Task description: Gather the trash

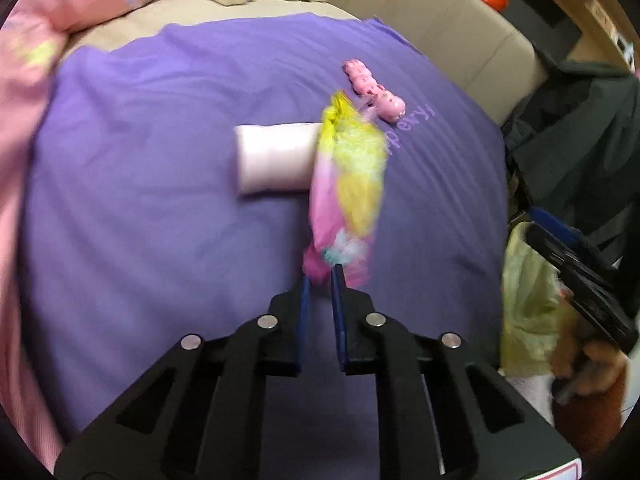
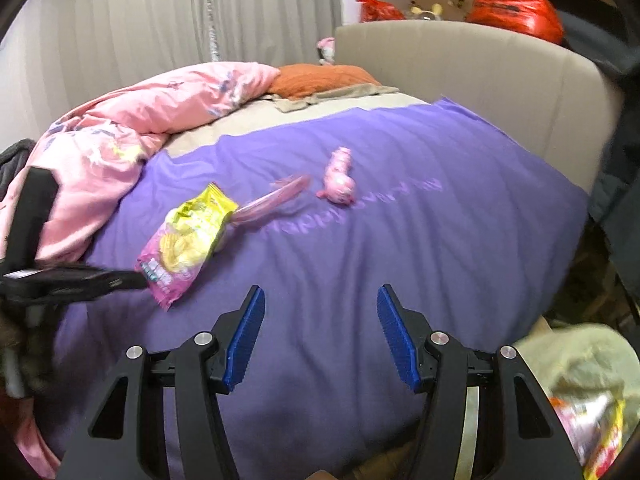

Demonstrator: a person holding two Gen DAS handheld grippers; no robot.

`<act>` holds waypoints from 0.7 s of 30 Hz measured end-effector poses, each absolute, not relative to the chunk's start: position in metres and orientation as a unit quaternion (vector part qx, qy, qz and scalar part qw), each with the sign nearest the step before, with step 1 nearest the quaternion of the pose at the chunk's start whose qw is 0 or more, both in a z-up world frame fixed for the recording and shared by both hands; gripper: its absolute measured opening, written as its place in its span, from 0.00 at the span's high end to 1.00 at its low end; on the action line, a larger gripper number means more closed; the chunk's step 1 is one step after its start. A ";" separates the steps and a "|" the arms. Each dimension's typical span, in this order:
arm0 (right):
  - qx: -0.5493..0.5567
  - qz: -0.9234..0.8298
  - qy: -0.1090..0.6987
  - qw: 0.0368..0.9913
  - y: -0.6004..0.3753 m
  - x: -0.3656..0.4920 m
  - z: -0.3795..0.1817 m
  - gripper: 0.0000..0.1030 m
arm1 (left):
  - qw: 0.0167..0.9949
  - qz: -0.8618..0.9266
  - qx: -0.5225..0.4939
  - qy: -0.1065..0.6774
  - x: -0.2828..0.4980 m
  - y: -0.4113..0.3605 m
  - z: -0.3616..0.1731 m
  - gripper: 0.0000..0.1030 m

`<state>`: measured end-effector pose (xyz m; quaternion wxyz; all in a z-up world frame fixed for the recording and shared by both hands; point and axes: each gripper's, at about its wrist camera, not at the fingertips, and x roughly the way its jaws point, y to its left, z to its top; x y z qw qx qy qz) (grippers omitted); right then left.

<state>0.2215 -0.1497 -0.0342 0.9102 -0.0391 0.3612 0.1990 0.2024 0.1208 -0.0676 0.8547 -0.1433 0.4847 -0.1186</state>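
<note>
— Left hand-held gripper (image 1: 320, 276) is clamped on the end of the snack wrapper (image 1: 348, 184), over the purple bed cover (image 1: 160, 200).
— And the right hand-held gripper (image 2: 320, 304)?
— Jaws apart, empty. I'd judge the pickup underway; next, carry it to the trash bag (image 1: 524, 300).

The purple sheet (image 2: 400, 240) on the bed is smooth matt cloth with soft creases. The snack wrapper (image 2: 188, 236) looks like glossy, crinkled plastic film in pink and yellow. The pink quilt (image 2: 132, 136) at the bed's far left edge is soft printed cloth. The left tongs (image 1: 321, 276) and right tongs (image 2: 320, 320) are matt black plastic with ribbed blue pads (image 2: 244, 340) and shiny metal pins (image 2: 203, 337). The headboard (image 2: 460, 68) is smooth beige padding.
</note>
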 end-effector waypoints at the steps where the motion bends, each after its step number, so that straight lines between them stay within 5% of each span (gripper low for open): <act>1: -0.037 0.208 0.362 0.908 -0.140 0.229 -0.037 0.46 | 0.857 -0.116 -0.144 0.481 0.197 0.124 -0.064 0.90; 7: 0.000 0.226 0.385 0.895 -0.092 0.276 -0.051 0.46 | 0.865 -0.105 -0.155 0.466 0.198 0.139 -0.074 0.89; 16: 0.079 0.181 0.442 0.875 -0.049 0.365 -0.093 0.53 | 0.889 -0.097 -0.107 0.435 0.219 0.141 -0.088 0.57; 21: 0.054 0.210 0.456 0.863 -0.037 0.380 -0.105 0.91 | 0.888 -0.111 -0.142 0.424 0.225 0.154 -0.087 0.49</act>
